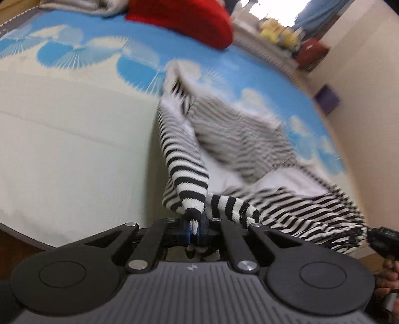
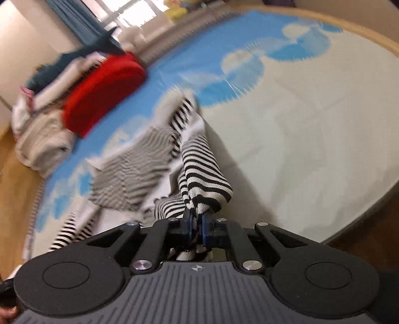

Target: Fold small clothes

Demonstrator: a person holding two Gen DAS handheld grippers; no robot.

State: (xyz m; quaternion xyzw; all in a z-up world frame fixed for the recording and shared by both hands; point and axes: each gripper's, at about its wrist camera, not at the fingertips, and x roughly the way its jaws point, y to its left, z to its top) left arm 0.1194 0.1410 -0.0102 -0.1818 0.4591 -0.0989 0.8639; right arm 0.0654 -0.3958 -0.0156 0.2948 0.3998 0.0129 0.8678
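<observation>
A black-and-white striped garment [image 1: 239,139] hangs and trails over the blue-and-white patterned bed cover [image 1: 74,124]. My left gripper [image 1: 194,228] is shut on one bunched edge of it, lifted off the bed. My right gripper [image 2: 196,224] is shut on another bunched edge of the same striped garment [image 2: 199,169]. The far part of the garment is blurred by motion. The right gripper [image 1: 381,239] shows at the right edge of the left wrist view, holding the cloth.
A red cushion [image 1: 184,20] lies at the far side of the bed, also seen in the right wrist view [image 2: 99,94]. A pile of other clothes [image 2: 45,104] sits by it. A wooden floor [image 2: 17,189] and beige wall [image 1: 369,99] border the bed.
</observation>
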